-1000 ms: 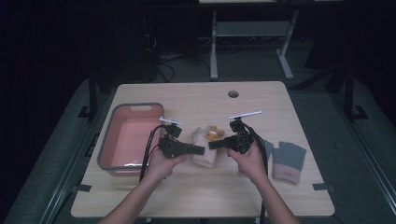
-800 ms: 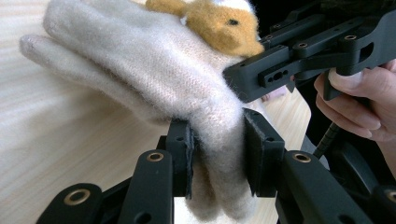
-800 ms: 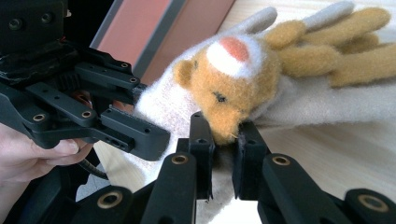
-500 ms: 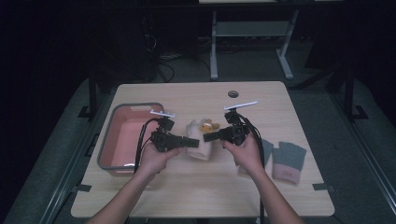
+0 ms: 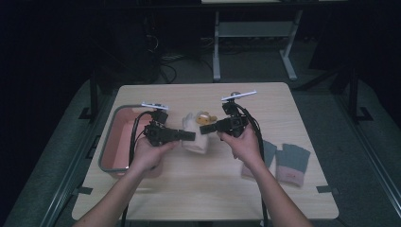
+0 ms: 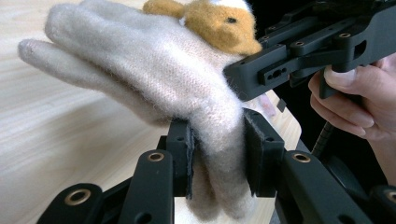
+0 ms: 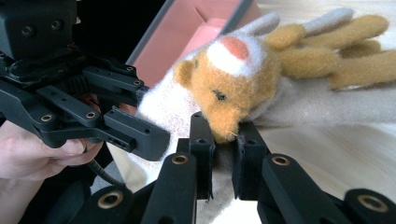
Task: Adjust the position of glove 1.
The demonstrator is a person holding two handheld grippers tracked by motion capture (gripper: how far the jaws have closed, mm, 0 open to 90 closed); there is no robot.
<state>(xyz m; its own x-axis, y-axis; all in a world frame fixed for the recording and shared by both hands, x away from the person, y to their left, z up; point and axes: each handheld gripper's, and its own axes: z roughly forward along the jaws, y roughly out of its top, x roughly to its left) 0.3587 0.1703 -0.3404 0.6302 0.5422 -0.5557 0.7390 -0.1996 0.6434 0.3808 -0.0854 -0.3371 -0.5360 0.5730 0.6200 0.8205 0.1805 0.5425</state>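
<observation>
I am holding the fuzzy glove point(image 5: 197, 137) clamped in both the left gripper point(image 6: 217, 156) and the right gripper point(image 7: 224, 154) (above the table point(image 5: 283, 99)). Next I am judging a carry toward the pink bin point(image 5: 109, 146).

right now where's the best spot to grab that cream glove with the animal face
Judging by its pose, grip the glove at the cuff end, one side each, coming in level from left and right. The fingers hang limp and the fox face is bulky, while the cuff is flat fabric that fits between pads. The left gripper and right gripper are shut there already.
</observation>
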